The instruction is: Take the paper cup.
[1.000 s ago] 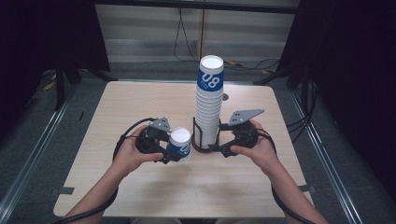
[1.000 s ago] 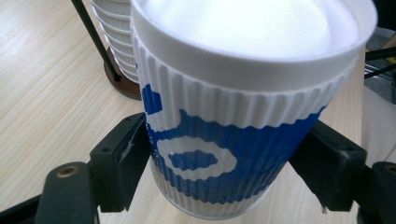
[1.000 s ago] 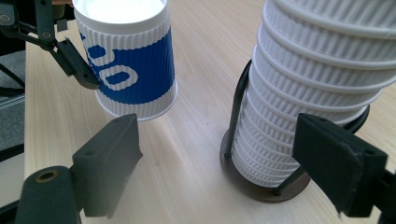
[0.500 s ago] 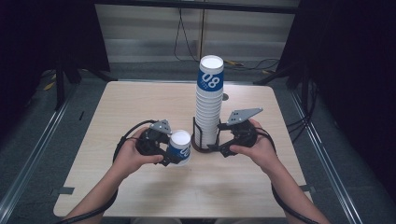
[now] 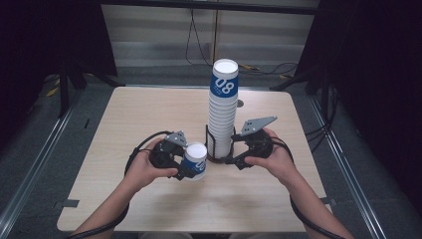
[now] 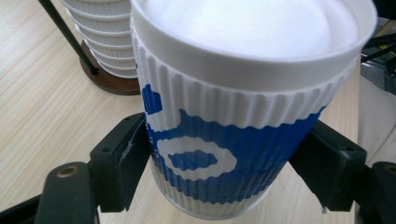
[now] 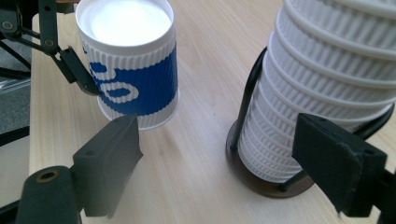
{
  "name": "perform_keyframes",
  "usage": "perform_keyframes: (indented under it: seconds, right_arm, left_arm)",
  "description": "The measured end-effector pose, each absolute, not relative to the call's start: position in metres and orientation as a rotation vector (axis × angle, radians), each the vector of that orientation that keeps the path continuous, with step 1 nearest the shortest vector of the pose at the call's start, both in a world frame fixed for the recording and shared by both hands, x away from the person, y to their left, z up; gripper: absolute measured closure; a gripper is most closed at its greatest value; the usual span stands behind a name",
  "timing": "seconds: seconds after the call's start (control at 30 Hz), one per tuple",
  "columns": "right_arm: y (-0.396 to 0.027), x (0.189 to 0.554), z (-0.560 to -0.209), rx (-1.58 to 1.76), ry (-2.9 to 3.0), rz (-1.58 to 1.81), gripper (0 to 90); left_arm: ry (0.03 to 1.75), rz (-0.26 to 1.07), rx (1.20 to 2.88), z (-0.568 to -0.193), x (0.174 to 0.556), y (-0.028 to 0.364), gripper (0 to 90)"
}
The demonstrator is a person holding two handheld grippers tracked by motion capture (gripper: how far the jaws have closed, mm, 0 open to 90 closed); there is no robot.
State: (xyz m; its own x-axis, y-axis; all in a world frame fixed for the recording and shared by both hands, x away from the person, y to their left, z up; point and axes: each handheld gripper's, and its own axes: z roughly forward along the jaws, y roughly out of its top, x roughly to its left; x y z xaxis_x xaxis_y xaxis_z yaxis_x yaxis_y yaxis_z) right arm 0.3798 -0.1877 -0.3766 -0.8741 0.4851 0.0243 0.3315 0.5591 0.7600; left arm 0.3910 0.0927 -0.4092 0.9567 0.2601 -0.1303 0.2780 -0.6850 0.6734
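Observation:
A single white and blue ribbed paper cup (image 5: 196,155) (image 6: 243,93), upside down, sits between the jaws of my left gripper (image 5: 191,170) (image 6: 224,172), which is shut on its blue band just above the table. To its right a tall stack of the same cups (image 5: 223,114) (image 7: 327,79) stands upside down in a black wire holder on a round wooden base (image 7: 261,179). My right gripper (image 5: 231,158) (image 7: 224,158) is open at the foot of the stack, with its right jaw in front of the lowest cups. The right gripper view also shows the held cup (image 7: 130,79).
The light wooden table (image 5: 149,114) has bare room on all sides of the stack. A grey floor with metal rails runs along both sides of the table, and cables lie behind its far edge.
My left gripper and its cup have drifted slightly toward the table's front edge. The right gripper and the stack have kept still.

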Motion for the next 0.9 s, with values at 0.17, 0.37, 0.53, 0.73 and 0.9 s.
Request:
perform_keyframes:
  seconds: [0.17, 0.37, 0.53, 0.73, 0.9]
  right_arm:
    - [-0.1871, 0.3785, -0.3749, 0.674, 2.614, 1.211, 14.5]
    - [-0.1858, 0.3791, -0.3784, 0.675, 2.631, 1.194, 14.7]
    - [-0.1839, 0.3797, -0.382, 0.668, 2.645, 1.191, 14.7]
    - [-0.1817, 0.3794, -0.381, 0.65, 2.653, 1.191, 14.7]
    - [-0.1807, 0.3806, -0.3793, 0.633, 2.655, 1.185, 14.7]
  left_arm:
    - [0.375, -0.036, 2.368, -0.4086, 0.392, 0.0922, 23.2]
    - [0.375, -0.044, 2.363, -0.4119, 0.3908, 0.0895, 23.2]
    - [0.376, -0.038, 2.366, -0.4127, 0.3916, 0.0891, 23.2]
    - [0.387, -0.046, 2.359, -0.4121, 0.3896, 0.0905, 23.2]
    - [0.37, -0.039, 2.389, -0.4124, 0.3909, 0.0922, 23.2]
